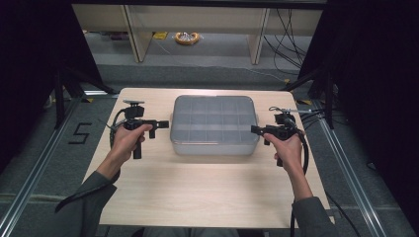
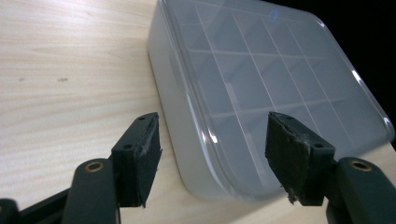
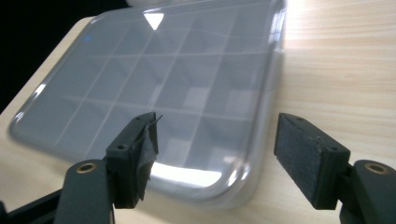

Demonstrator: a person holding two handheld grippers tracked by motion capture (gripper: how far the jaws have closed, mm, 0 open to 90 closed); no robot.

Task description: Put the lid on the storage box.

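Forearms and sleeves enter from the near edge of the table [image 1: 207, 197] in the high view. Each hand carries a gripper: the left gripper [image 1: 160, 123] points at the left end of the box [image 1: 215, 126], the right gripper [image 1: 254, 130] at its right end. The box, a translucent lidded organiser with a grid of compartments, lies flat at the middle of the table, nearer the far edge. Both grippers stand just beside the box ends without touching them.

Left gripper view: the jaws of the left gripper [image 2: 212, 158] stand partly open with nothing between the pads. The near corner of the box [image 2: 261, 93] lies beyond and between them; the lid rim runs across the gap. No pad presses on it.

Right gripper view: the right gripper [image 3: 217, 156] also stands partly open and empty. One pad hangs over the lid, the other over bare table beside the box [image 3: 163, 88] edge.

Procedure, as judged from these positions: the step in hand appears to be taking hold of the box at both ends.
1. Bring each gripper level with the lid rim.
2. Set one pad above and one below the rim.
3. Close both evenly, so the box does not twist or slide toward a table edge.
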